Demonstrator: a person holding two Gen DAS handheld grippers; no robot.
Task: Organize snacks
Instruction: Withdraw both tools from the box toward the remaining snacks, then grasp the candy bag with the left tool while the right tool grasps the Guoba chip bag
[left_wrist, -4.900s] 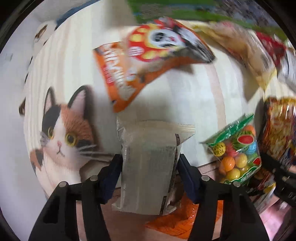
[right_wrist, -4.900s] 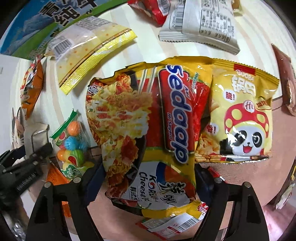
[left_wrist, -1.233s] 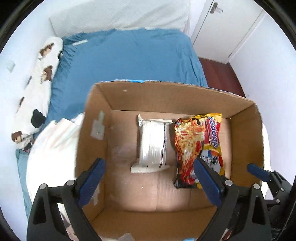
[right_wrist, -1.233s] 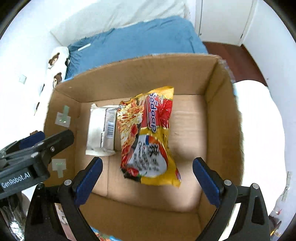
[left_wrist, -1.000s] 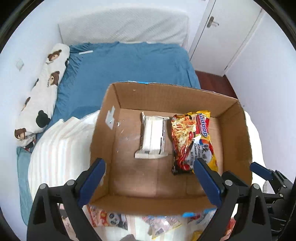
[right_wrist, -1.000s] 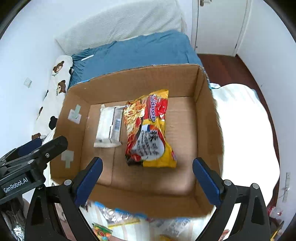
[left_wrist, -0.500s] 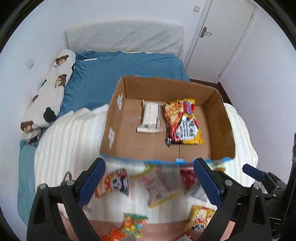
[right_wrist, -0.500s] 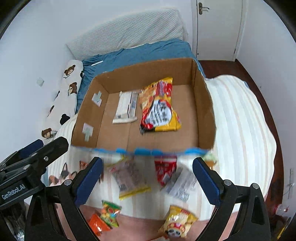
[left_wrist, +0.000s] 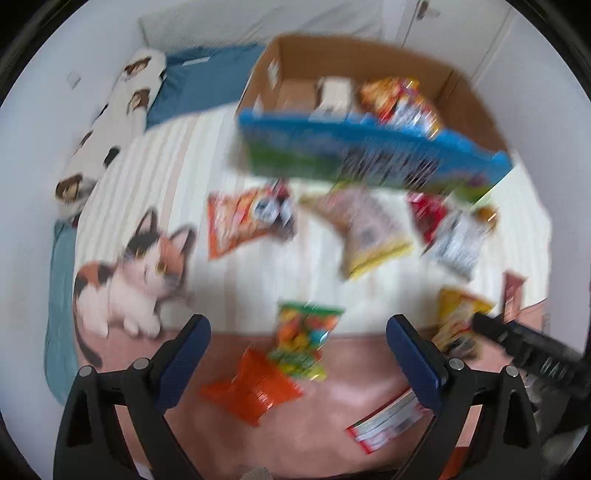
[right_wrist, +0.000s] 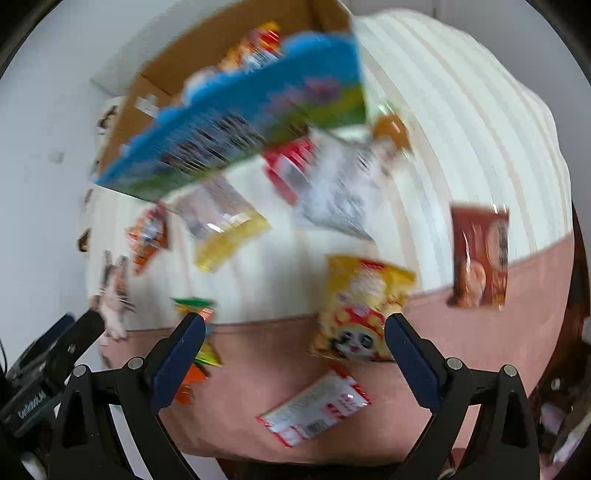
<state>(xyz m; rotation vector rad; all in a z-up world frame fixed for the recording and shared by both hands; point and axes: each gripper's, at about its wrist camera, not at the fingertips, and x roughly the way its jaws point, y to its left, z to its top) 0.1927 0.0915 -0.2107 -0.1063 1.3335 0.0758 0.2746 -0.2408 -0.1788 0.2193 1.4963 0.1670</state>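
Both hand-held grippers wide open and empty above scattered snacks.

The left hand-held gripper and right hand-held gripper grip nothing; snack packets lie on the striped blanket just before the cardboard box, which holds a noodle packet.

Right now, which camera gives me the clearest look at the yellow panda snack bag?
The right wrist view: the yellow panda snack bag lies whole between the open jaws, its panda face readable despite the blur. In the left wrist view it sits near the right edge, blurred and partly hidden behind the right gripper.
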